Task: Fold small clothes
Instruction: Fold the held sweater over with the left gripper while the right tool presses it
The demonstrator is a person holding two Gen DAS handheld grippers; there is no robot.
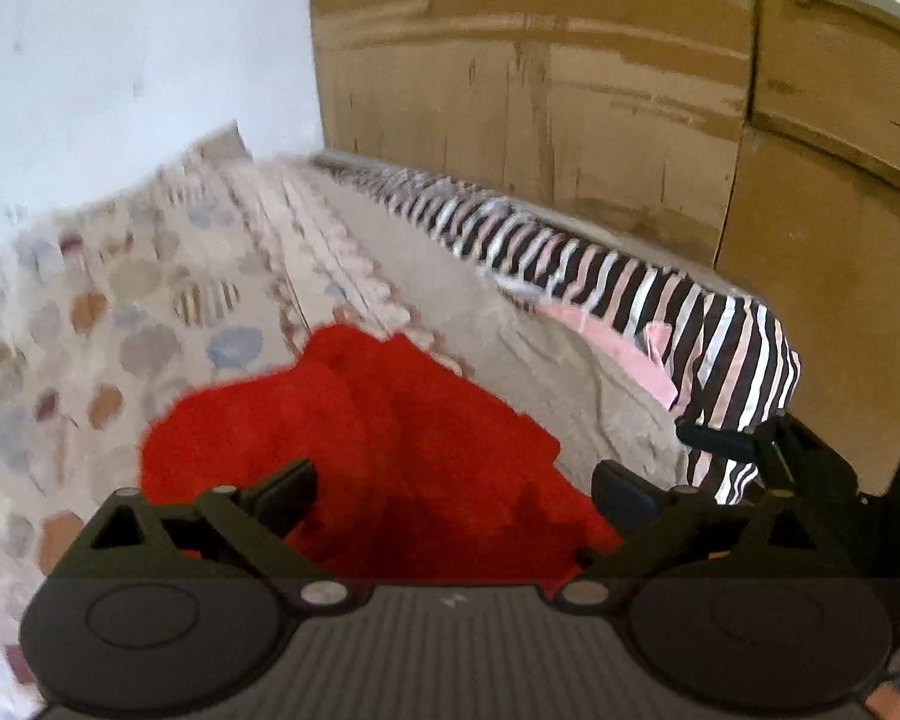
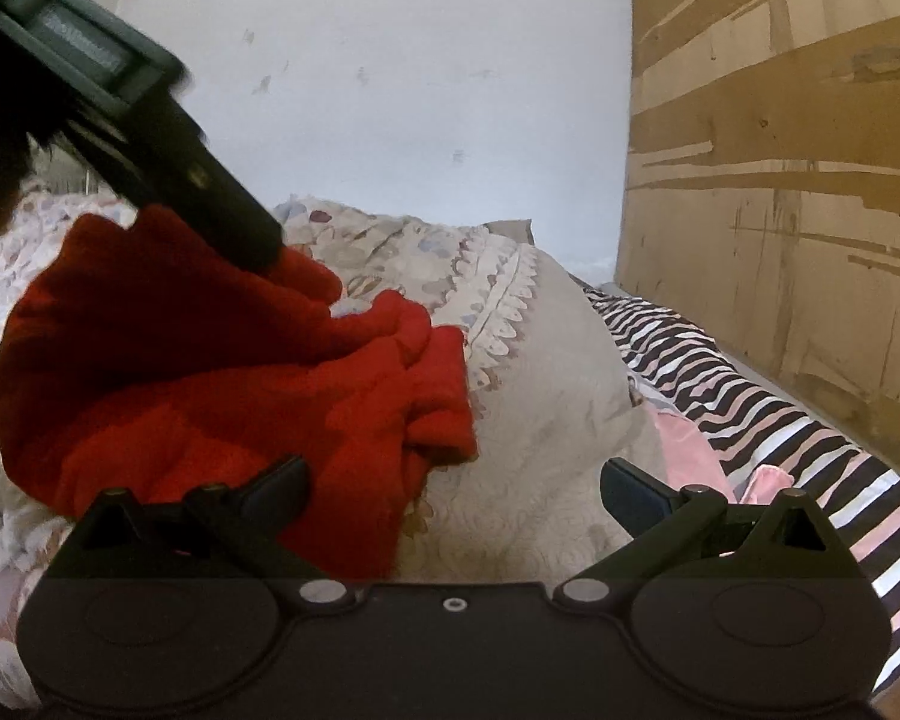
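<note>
Red garment (image 2: 210,372) lies crumpled on the patterned quilt (image 2: 540,360) of the bed. Left gripper (image 1: 453,489): jaws wide, red cloth directly beneath and between them, not pinched. Right gripper (image 2: 453,483): jaws wide, over the garment's right edge and bare quilt. Right view only: the left gripper's body reaching down onto the garment's far side. Left view only: a right-gripper finger beside the striped sheet (image 1: 660,300). Cardboard (image 1: 570,90) stands behind.
</note>
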